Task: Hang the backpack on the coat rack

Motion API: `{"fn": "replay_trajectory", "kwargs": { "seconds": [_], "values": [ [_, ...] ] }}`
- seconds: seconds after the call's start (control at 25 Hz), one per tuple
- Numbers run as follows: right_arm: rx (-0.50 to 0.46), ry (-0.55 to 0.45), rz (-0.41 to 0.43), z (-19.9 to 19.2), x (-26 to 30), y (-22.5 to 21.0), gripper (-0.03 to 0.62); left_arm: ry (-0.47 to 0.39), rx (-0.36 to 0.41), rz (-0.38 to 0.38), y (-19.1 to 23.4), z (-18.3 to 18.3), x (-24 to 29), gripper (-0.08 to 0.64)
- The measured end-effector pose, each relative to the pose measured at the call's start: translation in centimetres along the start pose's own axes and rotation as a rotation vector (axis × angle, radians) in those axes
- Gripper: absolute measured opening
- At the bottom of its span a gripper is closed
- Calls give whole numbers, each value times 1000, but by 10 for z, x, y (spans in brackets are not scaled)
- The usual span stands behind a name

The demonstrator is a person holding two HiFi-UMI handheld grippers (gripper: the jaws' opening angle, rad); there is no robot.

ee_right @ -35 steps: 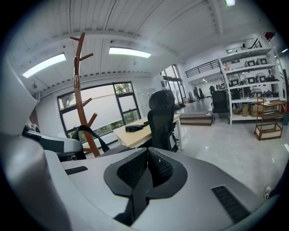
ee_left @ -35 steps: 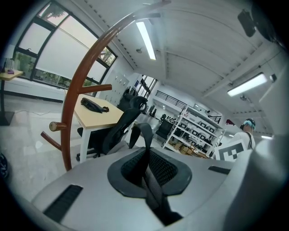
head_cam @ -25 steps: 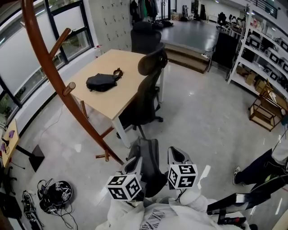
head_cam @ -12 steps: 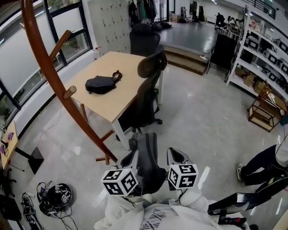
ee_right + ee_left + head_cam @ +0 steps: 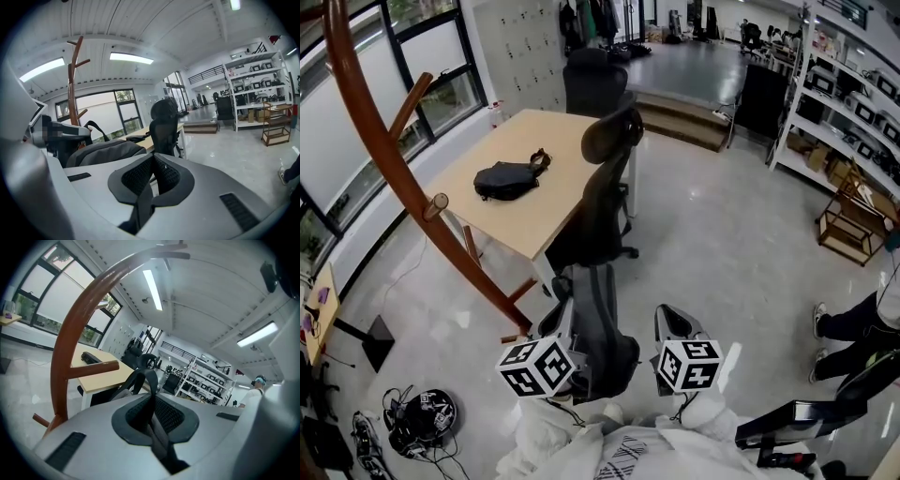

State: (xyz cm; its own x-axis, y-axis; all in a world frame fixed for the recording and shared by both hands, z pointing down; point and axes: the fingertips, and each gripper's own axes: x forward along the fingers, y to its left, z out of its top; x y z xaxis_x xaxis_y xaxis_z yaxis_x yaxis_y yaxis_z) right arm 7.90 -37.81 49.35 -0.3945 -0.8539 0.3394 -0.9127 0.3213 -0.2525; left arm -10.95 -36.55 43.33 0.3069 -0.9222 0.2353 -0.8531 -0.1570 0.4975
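The grey backpack (image 5: 598, 319) hangs low in front of me between both grippers. My left gripper (image 5: 565, 326) is shut on one of its dark straps, whose loop (image 5: 140, 378) rises just past the pads (image 5: 161, 414). My right gripper (image 5: 671, 324) is also shut, with a dark strap (image 5: 140, 206) running down from between its pads. The backpack's body (image 5: 105, 149) lies left of that gripper. The brown curved coat rack (image 5: 389, 159) stands to my left, with a peg (image 5: 439, 201) pointing my way. That peg (image 5: 91, 370) shows ahead and left of the left gripper (image 5: 151, 401).
A wooden desk (image 5: 534, 202) behind the rack carries a small black bag (image 5: 508, 178), and a black office chair (image 5: 602, 202) is pushed against it. A helmet and cables (image 5: 417, 417) lie on the floor at the left. Shelving (image 5: 853, 103) and a person's legs (image 5: 853, 323) are on the right.
Both grippers and the backpack have shifted left toward the rack's base, and the left gripper's cube has moved furthest. The strap grips look unchanged.
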Motion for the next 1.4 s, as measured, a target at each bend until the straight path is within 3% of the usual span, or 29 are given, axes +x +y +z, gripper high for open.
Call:
{"fn": "replay_trajectory", "kwargs": {
  "seconds": [0.44,0.8,1.4],
  "values": [
    [16,20,8,-7,12,1,14,-50,-87,51,32,16,0,15],
    [8,39,20,-9,22,7,14,-83,-105,70,45,27,-4,15],
    [-11,64,47,-17,27,25,14,-101,-151,130,68,16,-26,15]
  ]
}}
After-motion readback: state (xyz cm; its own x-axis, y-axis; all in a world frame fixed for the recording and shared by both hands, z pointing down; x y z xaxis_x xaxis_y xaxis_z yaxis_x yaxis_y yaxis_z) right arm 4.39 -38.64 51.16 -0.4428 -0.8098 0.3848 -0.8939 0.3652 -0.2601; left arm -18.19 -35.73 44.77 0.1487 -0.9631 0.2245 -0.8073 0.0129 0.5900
